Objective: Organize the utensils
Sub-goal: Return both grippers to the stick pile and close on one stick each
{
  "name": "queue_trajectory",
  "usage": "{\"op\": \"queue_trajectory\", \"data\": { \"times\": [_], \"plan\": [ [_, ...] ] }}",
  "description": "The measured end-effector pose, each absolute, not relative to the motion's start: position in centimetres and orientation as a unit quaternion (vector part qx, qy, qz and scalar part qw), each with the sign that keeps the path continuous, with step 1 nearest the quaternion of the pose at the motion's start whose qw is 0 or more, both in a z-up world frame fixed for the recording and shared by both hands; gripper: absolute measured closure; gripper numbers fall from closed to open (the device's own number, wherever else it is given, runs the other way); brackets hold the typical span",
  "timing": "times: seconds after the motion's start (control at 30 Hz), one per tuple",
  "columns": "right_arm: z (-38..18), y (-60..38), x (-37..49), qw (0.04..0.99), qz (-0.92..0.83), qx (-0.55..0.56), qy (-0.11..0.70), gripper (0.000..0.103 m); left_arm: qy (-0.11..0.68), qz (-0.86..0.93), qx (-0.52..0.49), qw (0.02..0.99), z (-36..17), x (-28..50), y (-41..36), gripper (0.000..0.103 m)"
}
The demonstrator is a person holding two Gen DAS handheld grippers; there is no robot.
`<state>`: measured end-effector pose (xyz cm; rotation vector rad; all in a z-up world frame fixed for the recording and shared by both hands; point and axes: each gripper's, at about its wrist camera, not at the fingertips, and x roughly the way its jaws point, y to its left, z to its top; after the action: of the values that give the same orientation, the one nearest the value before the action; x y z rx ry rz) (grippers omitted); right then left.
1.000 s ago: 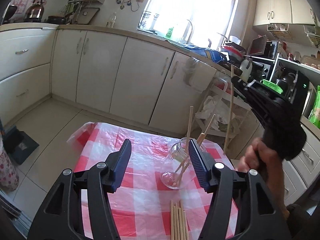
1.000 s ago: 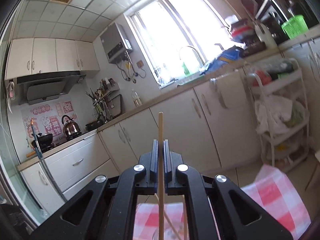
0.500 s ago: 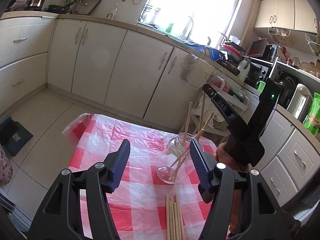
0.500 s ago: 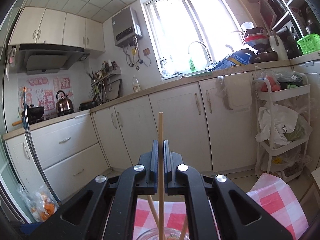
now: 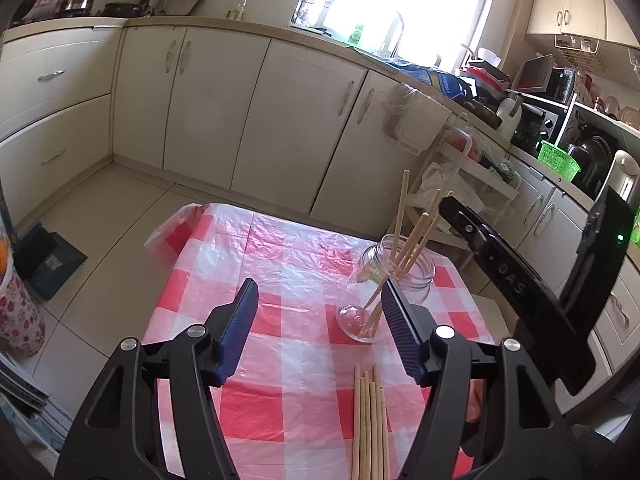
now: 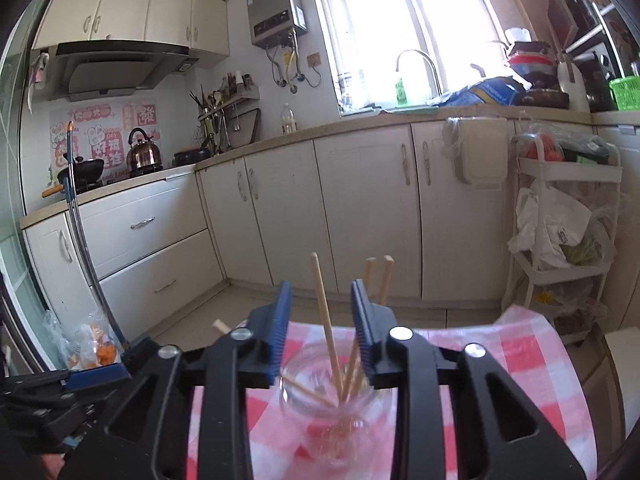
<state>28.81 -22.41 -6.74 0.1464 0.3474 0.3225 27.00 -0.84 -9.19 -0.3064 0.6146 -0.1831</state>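
A kitchen in daylight: a steel kettle (image 6: 143,151) and a black wok (image 6: 82,171) sit on the stove under a range hood (image 6: 112,66), with a gas water heater (image 6: 276,10) on the wall beside a bright window (image 6: 384,28). Cream cabinets (image 6: 288,216) line the counter. A white trolley (image 6: 568,236) holds plastic bags, a green basket (image 5: 558,160) rests on the worktop, and a red-and-white checked cloth (image 5: 280,264) covers the desk.

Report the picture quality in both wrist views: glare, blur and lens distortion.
Left wrist view: the window is blown out to white, the cabinets bow under the fisheye, and the glass jar and loose chopsticks are sharp. Right wrist view: the window glares too, the jar and its chopsticks are soft with blur, and the corners vignette dark.
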Motion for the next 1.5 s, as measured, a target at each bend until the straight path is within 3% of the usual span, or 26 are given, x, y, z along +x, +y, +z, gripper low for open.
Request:
{"op": "queue_trajectory", "data": {
  "times": [0.1, 0.3, 0.5, 0.9, 1.3, 1.37, 1.5],
  "plan": [
    [-7.0, -23.7, 25.8, 0.961, 0.153, 0.084, 0.213, 0.071, 0.316, -0.087, -0.135, 0.935, -9.6, 26.4, -1.0, 0.042],
    [-12.2, -23.1, 22.0, 0.908, 0.165, 0.062, 0.380, 0.076, 0.363, -0.108, -0.093, 0.921, -11.7, 24.8, -2.7, 0.041],
    [-16.3, -21.1, 21.2, 0.878, 0.159, 0.030, 0.450, 0.079, 0.395, -0.121, -0.065, 0.908, -13.6, 23.8, -3.9, 0.041],
    [-18.0, -20.7, 20.5, 0.866, 0.149, -0.054, 0.473, 0.080, 0.448, -0.143, -0.005, 0.883, -16.7, 25.4, -6.7, 0.041],
    [-17.9, -21.8, 20.3, 0.865, 0.149, -0.057, 0.477, 0.080, 0.473, -0.130, 0.032, 0.871, -19.4, 26.3, -8.1, 0.041],
    [-17.9, -22.0, 20.3, 0.865, 0.143, -0.065, 0.476, 0.086, 0.474, -0.126, 0.045, 0.870, -19.4, 26.6, -8.4, 0.041],
    [-18.0, -22.9, 20.6, 0.866, 0.136, -0.054, 0.478, 0.090, 0.473, -0.123, 0.049, 0.871, -19.4, 27.0, -8.9, 0.042]
  ]
}}
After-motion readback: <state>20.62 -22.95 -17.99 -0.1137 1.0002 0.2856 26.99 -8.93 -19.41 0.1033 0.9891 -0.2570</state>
